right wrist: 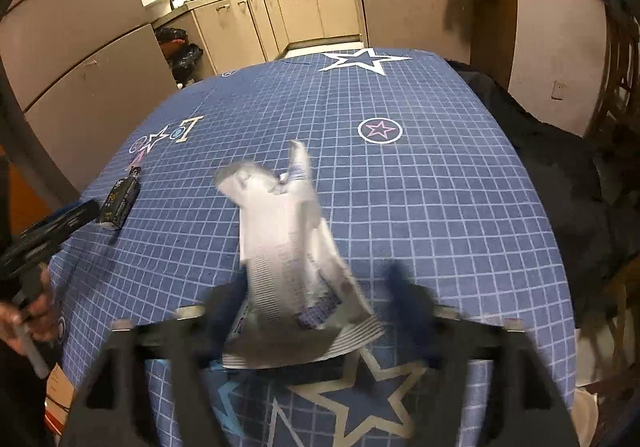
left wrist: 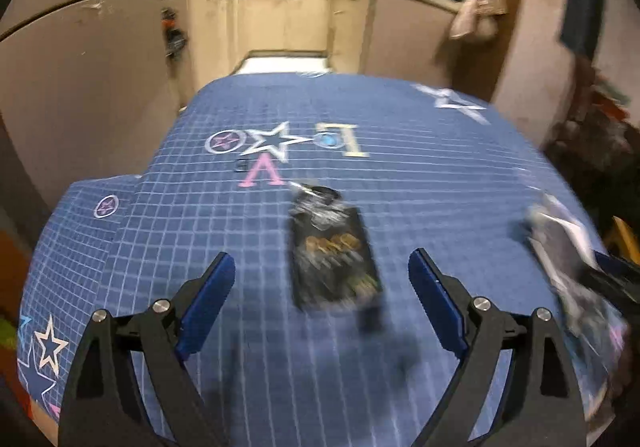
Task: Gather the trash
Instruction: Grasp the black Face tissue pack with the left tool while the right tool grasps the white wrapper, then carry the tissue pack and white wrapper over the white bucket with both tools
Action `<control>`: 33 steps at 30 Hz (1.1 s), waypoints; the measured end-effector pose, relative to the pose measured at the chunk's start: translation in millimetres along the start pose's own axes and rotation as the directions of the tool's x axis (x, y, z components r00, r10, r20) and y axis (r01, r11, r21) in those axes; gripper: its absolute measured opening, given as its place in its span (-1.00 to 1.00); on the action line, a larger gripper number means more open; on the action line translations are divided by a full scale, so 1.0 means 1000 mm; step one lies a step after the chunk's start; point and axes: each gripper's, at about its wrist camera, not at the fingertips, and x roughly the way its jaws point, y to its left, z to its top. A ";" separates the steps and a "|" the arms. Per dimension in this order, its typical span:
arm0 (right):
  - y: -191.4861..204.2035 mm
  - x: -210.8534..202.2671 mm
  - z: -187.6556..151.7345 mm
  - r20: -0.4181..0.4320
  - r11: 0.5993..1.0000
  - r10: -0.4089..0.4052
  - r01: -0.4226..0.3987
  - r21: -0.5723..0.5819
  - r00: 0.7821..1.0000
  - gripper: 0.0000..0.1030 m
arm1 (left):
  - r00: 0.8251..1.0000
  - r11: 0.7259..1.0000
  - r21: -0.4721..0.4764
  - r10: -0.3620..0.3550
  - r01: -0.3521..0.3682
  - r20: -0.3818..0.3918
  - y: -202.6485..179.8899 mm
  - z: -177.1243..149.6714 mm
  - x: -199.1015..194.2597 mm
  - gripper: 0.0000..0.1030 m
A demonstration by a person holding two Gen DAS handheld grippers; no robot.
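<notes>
A: What is on the desk [right wrist: 440, 207] with the blue cloth, white squares and stars?

B: A flat black snack wrapper with gold print [left wrist: 334, 251]. It lies on the cloth, just past the left hand-held gripper [left wrist: 322, 273] and between the lines of its two blue fingers [left wrist: 208, 295].

A: Is that hand-held gripper holding it?

B: No. Its jaws stand wide apart and touch nothing.

A: What about the other one?

B: The right hand-held gripper [right wrist: 320, 287] is blurry. A crumpled white and silver wrapper with small print [right wrist: 288, 247] sits between its fingers. The jaws are spread wide. The wrapper is near the left finger, but I cannot tell if they touch.

A: Where is the black wrapper from that side?

B: Far to the left [right wrist: 120, 203], near the desk edge, just by the tip of the left hand-held gripper [right wrist: 60, 223]. A hand [right wrist: 28, 311] holds that one lower down.

A: Anything behind?

B: Beige kitchen cupboards [right wrist: 304, 15] and a window.
</notes>
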 end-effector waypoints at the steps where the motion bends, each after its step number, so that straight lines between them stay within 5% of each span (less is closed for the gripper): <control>1: 0.001 -0.003 0.000 0.012 1.000 0.021 -0.021 0.007 1.000 0.62 | 0.999 1.000 -0.008 0.021 -0.021 -0.037 0.002 0.003 0.012 0.65; 3: 0.002 -0.010 -0.002 0.033 1.000 0.031 -0.031 -0.001 0.999 0.87 | 0.996 0.999 -0.030 0.028 -0.031 -0.090 0.002 0.008 0.027 0.65; 7: 0.019 -0.001 0.000 0.050 0.995 -0.035 0.040 -0.092 0.998 0.91 | 0.995 0.999 -0.017 0.036 -0.038 -0.093 0.000 0.010 0.029 0.63; 10: 0.026 0.011 -0.005 0.016 0.987 -0.095 0.097 -0.132 0.995 0.89 | 0.996 0.999 0.008 0.036 -0.035 -0.082 -0.011 0.014 0.027 0.25; 13: 0.024 0.013 -0.006 0.012 0.987 -0.110 0.110 -0.115 0.994 0.74 | 0.997 0.999 0.023 0.026 -0.024 -0.074 -0.015 0.015 0.026 -0.10; 16: 0.016 0.020 -0.005 -0.014 0.993 -0.076 0.074 -0.089 0.997 0.60 | 0.998 1.000 0.030 0.010 -0.008 -0.070 -0.011 0.012 0.026 -0.18; 22: 0.007 0.007 -0.011 0.026 0.999 -0.018 0.019 -0.044 0.999 -0.24 | 0.999 1.000 0.031 0.001 0.000 -0.046 -0.006 0.001 0.011 -0.35; 33: 0.001 -0.063 -0.049 0.159 0.999 -0.002 -0.005 0.045 0.987 -0.34 | 0.998 0.999 0.034 -0.040 0.038 0.042 -0.013 -0.024 -0.052 -0.38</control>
